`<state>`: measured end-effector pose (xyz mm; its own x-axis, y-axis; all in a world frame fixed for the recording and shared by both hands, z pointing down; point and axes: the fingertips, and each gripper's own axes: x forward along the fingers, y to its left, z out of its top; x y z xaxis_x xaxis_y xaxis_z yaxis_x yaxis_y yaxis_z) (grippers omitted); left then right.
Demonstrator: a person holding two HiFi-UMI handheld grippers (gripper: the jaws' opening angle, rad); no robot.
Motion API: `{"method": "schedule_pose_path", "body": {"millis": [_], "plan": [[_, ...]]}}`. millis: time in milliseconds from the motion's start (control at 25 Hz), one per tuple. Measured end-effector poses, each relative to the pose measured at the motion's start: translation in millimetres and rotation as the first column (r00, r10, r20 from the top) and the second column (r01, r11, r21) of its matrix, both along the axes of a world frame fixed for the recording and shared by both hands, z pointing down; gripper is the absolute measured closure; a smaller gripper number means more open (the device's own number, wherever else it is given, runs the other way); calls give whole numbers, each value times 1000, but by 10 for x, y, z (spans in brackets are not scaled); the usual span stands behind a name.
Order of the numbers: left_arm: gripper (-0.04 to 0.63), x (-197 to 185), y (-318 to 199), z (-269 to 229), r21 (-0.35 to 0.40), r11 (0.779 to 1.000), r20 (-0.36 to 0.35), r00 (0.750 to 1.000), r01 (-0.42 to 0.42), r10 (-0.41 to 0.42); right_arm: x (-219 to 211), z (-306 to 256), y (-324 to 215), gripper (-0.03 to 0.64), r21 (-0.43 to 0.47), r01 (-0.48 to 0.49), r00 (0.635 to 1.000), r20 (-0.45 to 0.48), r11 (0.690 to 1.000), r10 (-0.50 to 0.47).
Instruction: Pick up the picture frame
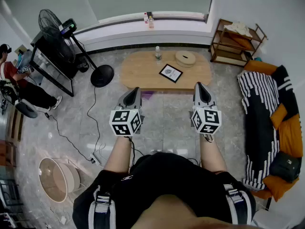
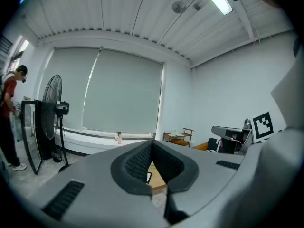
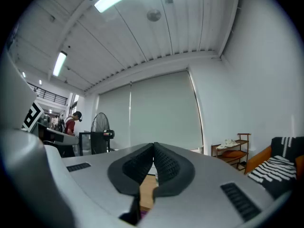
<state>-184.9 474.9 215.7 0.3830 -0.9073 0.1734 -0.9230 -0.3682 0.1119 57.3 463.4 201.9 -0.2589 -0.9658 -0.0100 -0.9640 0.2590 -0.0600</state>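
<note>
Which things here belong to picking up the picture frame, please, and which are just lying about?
For the job: picture frame, wooden table under it, left gripper, right gripper, both with fingers shut and empty.
Lying about: clear bottle, round beige container, standing fan, wooden shelf, striped blanket.

Can't read a single word or number anywhere, honestly. Just square black-and-white marker patterns on the cubes of the left gripper (image 1: 135,89) and right gripper (image 1: 200,85) (codes, not letters). Looks like some print inside the picture frame (image 1: 170,73) on the wooden table (image 1: 138,70), but way too small to make out. Same deal with the label on the bottle (image 1: 157,55) beside it.
</note>
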Motion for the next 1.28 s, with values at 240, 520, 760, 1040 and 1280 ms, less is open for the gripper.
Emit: {"method": "schedule_pose_path", "body": {"millis": [240,520,760,1040,1280], "plan": [[575,-142,27,-65,17,1000,-12,1000,-3,4,-192,-44,23,601,12,5,1000,-6,1000,-5],[575,-249,33,-151,44,999,-27,1000,-13,15,-305,-111,51,600,36,-14,1000,0,999,14],[574,-475,21,-231,83,996,-27,1000,-9,12,-557,-117,58,600,39,0,1000,-15,999,1],[575,-914,-55,-195,98,995,-30,1000,1,2,-944,-85,-29,600,35,-23,999,-26,999,23],[575,-1209,-142,-77,92,995,-24,999,-27,29,-1284,25,-98,600,17,-36,999,-31,999,36]]}}
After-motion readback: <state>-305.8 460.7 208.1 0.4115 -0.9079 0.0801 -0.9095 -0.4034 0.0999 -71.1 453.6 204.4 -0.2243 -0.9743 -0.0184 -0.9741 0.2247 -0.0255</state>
